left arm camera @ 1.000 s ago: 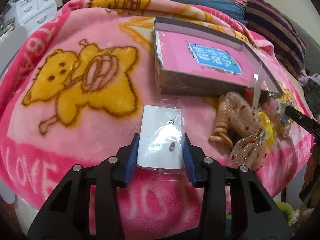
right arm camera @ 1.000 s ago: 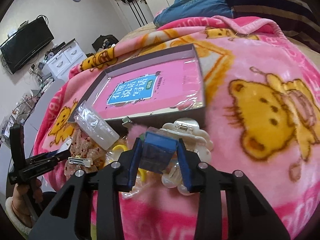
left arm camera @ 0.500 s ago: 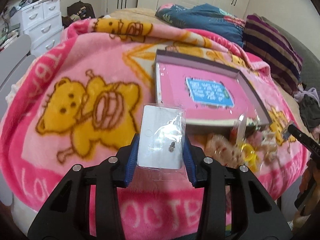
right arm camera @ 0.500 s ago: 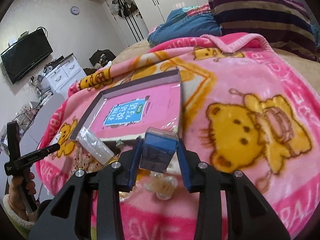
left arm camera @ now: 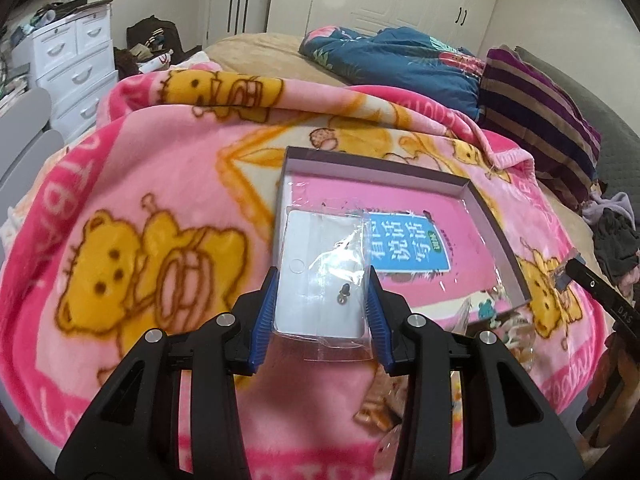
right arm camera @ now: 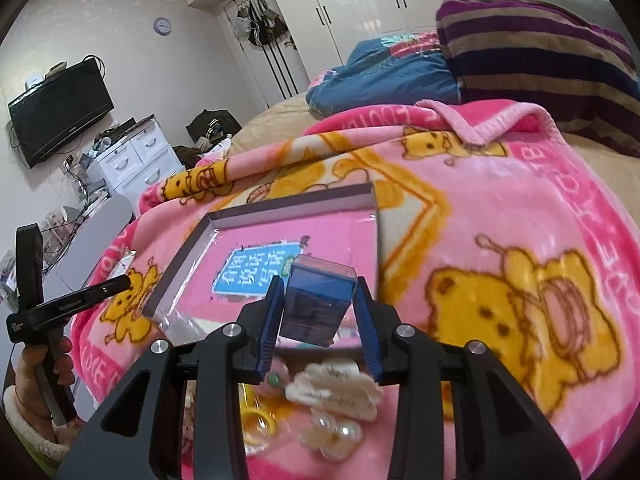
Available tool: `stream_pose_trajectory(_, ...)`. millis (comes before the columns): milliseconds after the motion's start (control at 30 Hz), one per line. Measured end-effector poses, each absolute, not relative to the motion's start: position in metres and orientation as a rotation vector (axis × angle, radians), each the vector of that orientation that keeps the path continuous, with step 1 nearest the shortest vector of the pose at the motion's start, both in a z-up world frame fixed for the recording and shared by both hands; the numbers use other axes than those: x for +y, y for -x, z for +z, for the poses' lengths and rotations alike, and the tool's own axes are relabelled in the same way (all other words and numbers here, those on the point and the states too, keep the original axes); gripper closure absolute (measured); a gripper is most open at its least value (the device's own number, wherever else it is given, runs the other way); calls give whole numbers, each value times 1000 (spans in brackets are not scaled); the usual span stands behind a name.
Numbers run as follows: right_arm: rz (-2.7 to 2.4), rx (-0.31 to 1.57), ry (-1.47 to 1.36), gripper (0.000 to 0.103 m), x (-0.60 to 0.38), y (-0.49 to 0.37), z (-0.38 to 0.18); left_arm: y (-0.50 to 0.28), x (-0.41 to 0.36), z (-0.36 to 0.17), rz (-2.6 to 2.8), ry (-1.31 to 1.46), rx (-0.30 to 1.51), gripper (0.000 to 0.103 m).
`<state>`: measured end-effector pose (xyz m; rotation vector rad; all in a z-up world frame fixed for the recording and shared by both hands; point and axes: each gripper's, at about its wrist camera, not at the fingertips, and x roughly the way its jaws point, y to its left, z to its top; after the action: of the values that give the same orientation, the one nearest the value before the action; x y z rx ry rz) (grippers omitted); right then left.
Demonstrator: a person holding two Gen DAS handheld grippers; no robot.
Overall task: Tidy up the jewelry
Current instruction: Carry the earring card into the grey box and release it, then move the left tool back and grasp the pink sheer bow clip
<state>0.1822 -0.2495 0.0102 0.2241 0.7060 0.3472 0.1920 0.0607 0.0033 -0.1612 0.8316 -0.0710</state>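
Note:
My left gripper (left arm camera: 322, 304) is shut on a clear bag with a white earring card (left arm camera: 320, 276) and holds it in the air near the left front of an open shallow box (left arm camera: 372, 164). The box holds a pink book with a blue label (left arm camera: 408, 246). My right gripper (right arm camera: 318, 320) is shut on a small blue clear-lidded jewelry case (right arm camera: 316, 302), held above the box's near edge (right arm camera: 292, 204). The left gripper also shows at the left of the right wrist view (right arm camera: 120, 282).
The box lies on a pink bear-print blanket (left arm camera: 120, 240) over a bed. White pearl hair clips (right arm camera: 332, 396) and other accessories (left arm camera: 492, 320) lie in front of the box. A striped pillow (right arm camera: 540, 52) and blue quilt (left arm camera: 396, 56) are behind; white drawers (left arm camera: 76, 60) stand left.
Both grippers have risen and tilted up with their loads. The earring card and the blue case now hang over the box instead of low over the accessory pile.

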Motion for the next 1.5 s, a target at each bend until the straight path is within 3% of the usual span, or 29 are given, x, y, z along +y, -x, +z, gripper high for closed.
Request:
stream_pose_trajectory(600,309,815,-153,69,-217,-231,-23,-232,45,-42,-28,156,889,70)
stream_pose_trajectory(1000,255,847,-174,67,-221,-230,-39,-223,50,-45,-19,165,894,55)
stream_pose_trajectory(1200,247,820,-197,48,-230,-221,-30,-213,48,-36,-22,168,874,42)
stream_pose_trajectory(1300,243,787,-187,42,-232,-211,-20,-207,49,-29,-23,174,859,42)
stream_pose_trajectory(1433,244,742,-188,22,-237,-196,-7,-198,49,-19,-20,179,832,38)
stream_pose_trajectory(1500,244,711,-181,19,-240,-187,1,-190,48,-14,-15,178,813,32)
